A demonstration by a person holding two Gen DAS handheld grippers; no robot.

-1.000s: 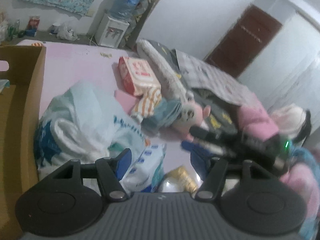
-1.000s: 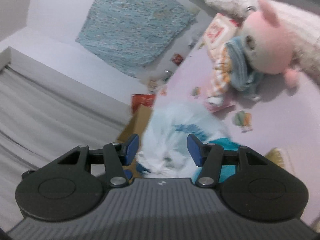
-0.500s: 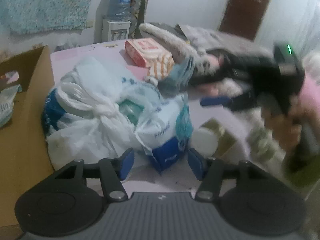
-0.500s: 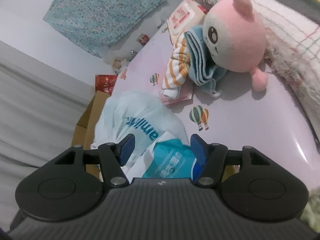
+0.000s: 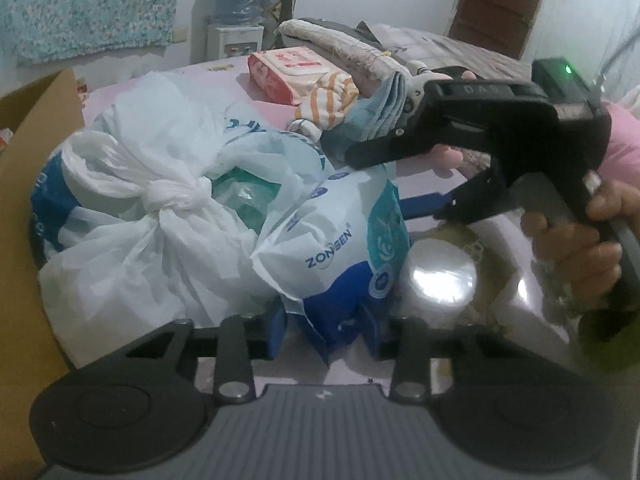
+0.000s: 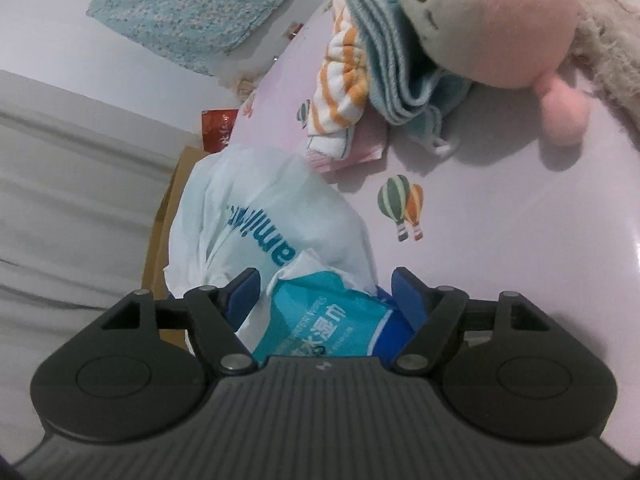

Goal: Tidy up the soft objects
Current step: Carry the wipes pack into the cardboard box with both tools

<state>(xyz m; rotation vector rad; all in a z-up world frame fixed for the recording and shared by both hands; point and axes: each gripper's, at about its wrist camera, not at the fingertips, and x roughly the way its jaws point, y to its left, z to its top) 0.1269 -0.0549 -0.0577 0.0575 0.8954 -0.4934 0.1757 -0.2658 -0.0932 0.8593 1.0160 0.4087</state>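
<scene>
A blue-and-white wet-wipes pack [image 5: 340, 248] lies on the pink surface, against a knotted white plastic bag [image 5: 160, 200]. My left gripper [image 5: 326, 332] is closing, and its blue pads press the pack's near corner. In the left wrist view my right gripper [image 5: 380, 182], held by a hand, reaches in from the right over the pack's far end. In the right wrist view the right gripper [image 6: 326, 296] is opening, with the wet-wipes pack [image 6: 320, 320] loose between its fingers. Beyond it lie a pink plush toy [image 6: 500, 20], a folded blue towel [image 6: 392, 60] and an orange-striped cloth [image 6: 340, 92].
An open cardboard box [image 5: 24, 160] stands at the left, touching the bag. A silvery-lidded can [image 5: 440, 276] sits just right of the pack. A pink tissue pack [image 5: 288, 72] and rolled blankets [image 5: 340, 44] lie farther back. A water dispenser [image 5: 236, 12] stands by the wall.
My left gripper sank toward the wipes pack and its jaws closed on the near corner. My right gripper came down over the pack's far end and its jaws spread wider.
</scene>
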